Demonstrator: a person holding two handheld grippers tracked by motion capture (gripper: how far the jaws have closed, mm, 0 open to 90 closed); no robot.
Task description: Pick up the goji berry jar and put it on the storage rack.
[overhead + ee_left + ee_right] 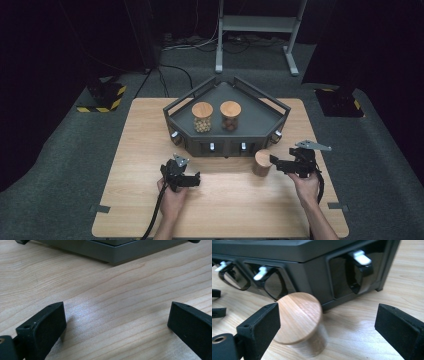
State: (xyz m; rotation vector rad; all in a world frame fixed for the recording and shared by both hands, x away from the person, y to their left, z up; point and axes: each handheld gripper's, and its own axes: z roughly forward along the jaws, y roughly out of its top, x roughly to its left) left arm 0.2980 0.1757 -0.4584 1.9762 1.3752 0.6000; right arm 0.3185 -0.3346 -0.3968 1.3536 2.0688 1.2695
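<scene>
A dark grey angular rack (272,125) stands at the back middle of the wooden table, with two wooden-lidded glass jars on it: a pale-filled jar (202,117) and a brown-filled jar (230,115). A third jar (262,162) with a wooden lid (298,317) stands on the table in front of the rack. My right gripper (276,164) is open just right of this jar; in the right gripper view the jar sits between the jaws, close to the left fingertip (262,325), not touching. My left gripper (192,180) is open over bare wood (115,315).
The rack's front face (312,272) carries several dark pockets with white tabs (360,257). Its lower edge (112,255) lies just beyond the left gripper. Bare tabletop (235,210) stretches between both hands. Carpeted floor and a metal stand (257,22) lie beyond the table.
</scene>
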